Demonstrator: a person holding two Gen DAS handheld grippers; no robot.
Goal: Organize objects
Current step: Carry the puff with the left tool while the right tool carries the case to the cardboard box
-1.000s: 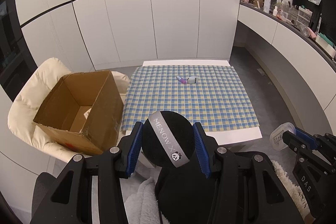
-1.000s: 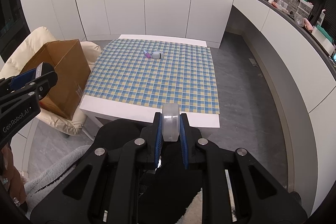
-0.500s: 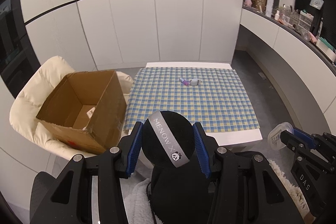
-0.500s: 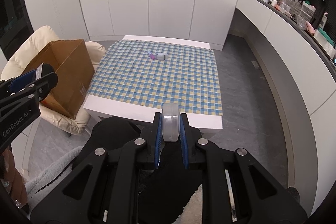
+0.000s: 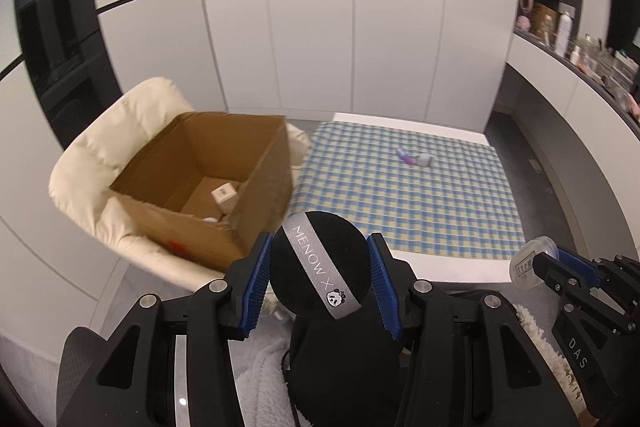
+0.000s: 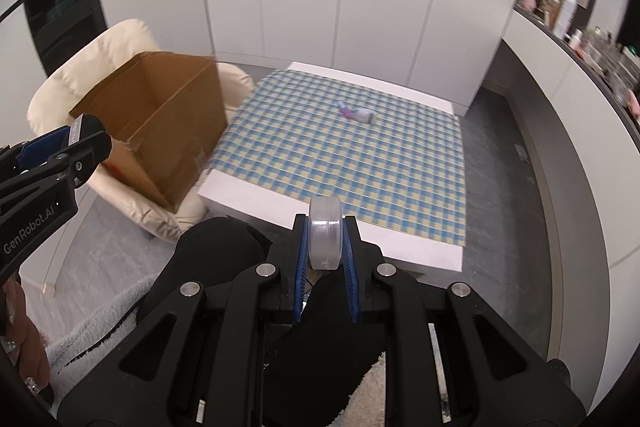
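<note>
At lower centre, the left gripper [image 5: 319, 277] grasps a black puff [image 5: 319, 269] between its fingers; the right gripper [image 6: 326, 245] is clenched on a clear round case [image 6: 326, 233]. Farther off, left, an open cardboard box [image 5: 208, 183] sits on a cream chair [image 5: 100, 163]; a small bottle [image 5: 416, 159] lies on the checked worktop [image 5: 420, 195].

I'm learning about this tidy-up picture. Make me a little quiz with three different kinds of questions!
1. True or false: the left claw is shut on a black round puff with a grey ribbon.
2. Pick one. The cardboard box sits on: A) the checked tablecloth, B) the cream chair, C) the floor.
3. Fill the gap: the right claw grips a small clear round ____.

Key
1. True
2. B
3. container; a small bottle is all that lies on the checked tablecloth.
</note>
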